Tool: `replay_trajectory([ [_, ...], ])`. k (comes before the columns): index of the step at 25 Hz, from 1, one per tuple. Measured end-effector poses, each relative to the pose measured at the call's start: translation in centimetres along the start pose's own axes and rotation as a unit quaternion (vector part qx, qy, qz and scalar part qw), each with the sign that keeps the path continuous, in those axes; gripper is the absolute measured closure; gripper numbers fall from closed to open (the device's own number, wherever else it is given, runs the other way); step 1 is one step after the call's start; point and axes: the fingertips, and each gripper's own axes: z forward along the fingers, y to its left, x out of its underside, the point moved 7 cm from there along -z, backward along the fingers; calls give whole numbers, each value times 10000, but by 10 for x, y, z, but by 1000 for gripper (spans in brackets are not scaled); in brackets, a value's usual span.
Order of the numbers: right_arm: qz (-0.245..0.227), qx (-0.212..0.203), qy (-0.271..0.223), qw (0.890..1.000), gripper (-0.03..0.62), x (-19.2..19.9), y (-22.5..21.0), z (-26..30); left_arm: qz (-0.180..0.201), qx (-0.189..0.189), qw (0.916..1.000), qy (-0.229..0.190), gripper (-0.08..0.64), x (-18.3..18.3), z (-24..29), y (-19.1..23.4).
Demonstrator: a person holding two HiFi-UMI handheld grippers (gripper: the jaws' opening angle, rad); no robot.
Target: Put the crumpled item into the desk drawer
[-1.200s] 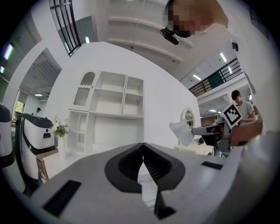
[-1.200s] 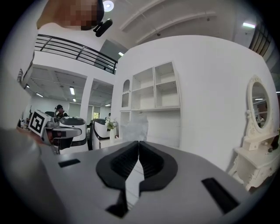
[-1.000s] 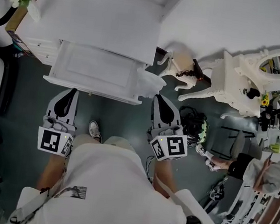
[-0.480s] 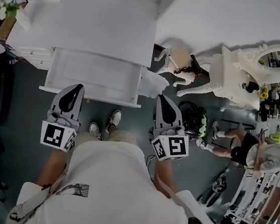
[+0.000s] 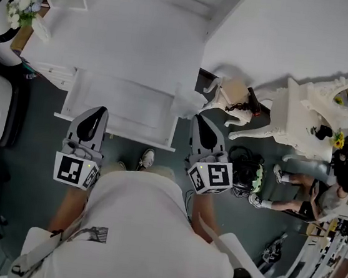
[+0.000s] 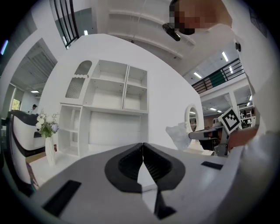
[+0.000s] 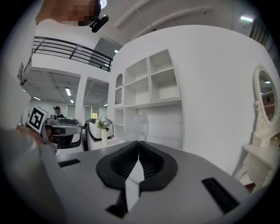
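Note:
The white desk (image 5: 129, 41) fills the top of the head view, and its drawer (image 5: 134, 105) is pulled out towards me. My right gripper (image 5: 197, 116) is shut on the crumpled white item (image 5: 188, 101), held just off the drawer's right front corner. In the right gripper view the crumpled item (image 7: 137, 126) sticks up from the closed tips of the right gripper (image 7: 139, 142). My left gripper (image 5: 97, 112) is shut and empty, with its tip over the drawer's front edge. From the left gripper (image 6: 143, 145) view, the crumpled item (image 6: 179, 135) shows to the right.
A vase of flowers (image 5: 26, 7) stands at the desk's left end. An ornate white stool (image 5: 230, 95) and a dressing table with an oval mirror (image 5: 315, 115) stand to the right. A person (image 5: 325, 191) sits at the far right. A green-and-black object (image 5: 246, 169) lies on the dark floor.
Both grippers have moved forward to the drawer. The left tip now overlaps its front edge. The right gripper still holds the crumpled item by the right corner.

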Motion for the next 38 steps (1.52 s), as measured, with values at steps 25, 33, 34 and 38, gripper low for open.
replay_trajectory([
  [25, 593, -1151, 1013, 9864, 575, 99, -16, 95, -65, -1161, 9917, 540, 545, 30, -3, 4],
  [33, 907, -1252, 1630, 9744, 575, 156, 1, 124, -135, -1493, 9858, 760, 544, 41, -23, 15],
  [34, 925, -1266, 1685, 9731, 575, 161, 3, 127, -153, -1523, 9850, 791, 544, 44, -25, 17],
  [38, 997, -1307, 1910, 9677, 575, 183, 8, 137, -222, -1602, 9826, 907, 543, 51, -30, 17],
])
